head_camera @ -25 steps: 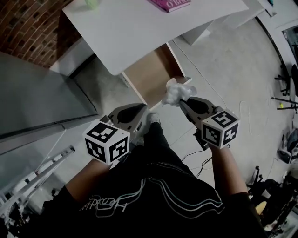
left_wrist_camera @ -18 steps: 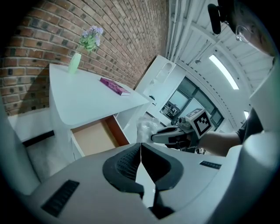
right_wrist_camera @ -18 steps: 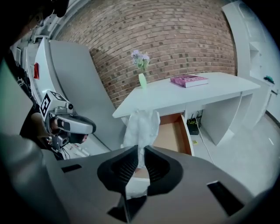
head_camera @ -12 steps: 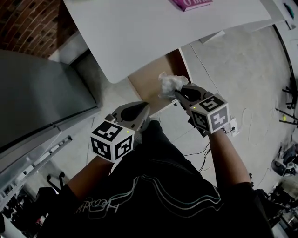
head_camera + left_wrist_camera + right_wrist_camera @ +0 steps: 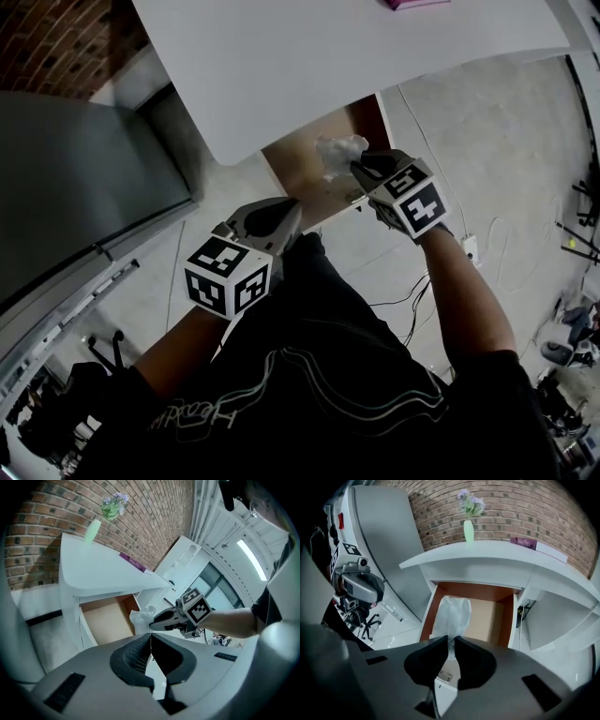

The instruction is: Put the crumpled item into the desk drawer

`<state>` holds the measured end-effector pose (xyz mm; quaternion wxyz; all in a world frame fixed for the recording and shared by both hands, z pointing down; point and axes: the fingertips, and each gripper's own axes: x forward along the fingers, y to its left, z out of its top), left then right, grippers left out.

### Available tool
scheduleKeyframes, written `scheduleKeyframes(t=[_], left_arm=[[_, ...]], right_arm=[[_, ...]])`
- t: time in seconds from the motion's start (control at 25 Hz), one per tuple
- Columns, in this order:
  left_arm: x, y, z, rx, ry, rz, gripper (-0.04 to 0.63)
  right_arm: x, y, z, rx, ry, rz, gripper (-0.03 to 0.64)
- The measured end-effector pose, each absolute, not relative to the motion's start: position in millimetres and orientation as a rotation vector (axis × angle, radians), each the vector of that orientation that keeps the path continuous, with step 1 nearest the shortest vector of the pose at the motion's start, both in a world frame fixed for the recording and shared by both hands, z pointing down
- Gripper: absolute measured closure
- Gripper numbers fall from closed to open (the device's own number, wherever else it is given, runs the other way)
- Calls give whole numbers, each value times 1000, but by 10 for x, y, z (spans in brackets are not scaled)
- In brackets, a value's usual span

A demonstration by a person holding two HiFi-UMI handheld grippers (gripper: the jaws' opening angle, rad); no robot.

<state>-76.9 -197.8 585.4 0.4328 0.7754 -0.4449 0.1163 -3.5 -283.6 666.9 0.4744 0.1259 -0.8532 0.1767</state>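
Observation:
A crumpled white wad (image 5: pixel 339 153) (image 5: pixel 451 615) (image 5: pixel 140 618) hangs over the open desk drawer (image 5: pixel 305 180) (image 5: pixel 487 616) (image 5: pixel 105 620), pinched between the closed jaws of my right gripper (image 5: pixel 359 167) (image 5: pixel 451 644). The drawer has a brown wooden floor and sticks out from under the white desk (image 5: pixel 309 66). My left gripper (image 5: pixel 291 214) (image 5: pixel 151 638) is shut with nothing in it. It hovers nearer to me, left of the drawer's front edge.
A grey cabinet (image 5: pixel 75 178) stands left of the desk. A green vase with flowers (image 5: pixel 468 527) and a pink book (image 5: pixel 412 4) sit on the desktop. Cables (image 5: pixel 412 300) trail over the floor at the right, and a brick wall (image 5: pixel 525 513) backs the desk.
My right gripper has carried the wad up and left, from beside the drawer's front corner to over its inside. The left gripper has barely moved.

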Motion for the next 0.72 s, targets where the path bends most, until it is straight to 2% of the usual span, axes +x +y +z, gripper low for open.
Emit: scheduleKeyframes(t=[0.72], left_arm=[[-849, -1929, 6291, 1822, -1105, 238, 572]], right_arm=[[-114, -2875, 7810, 50, -1883, 367, 552]])
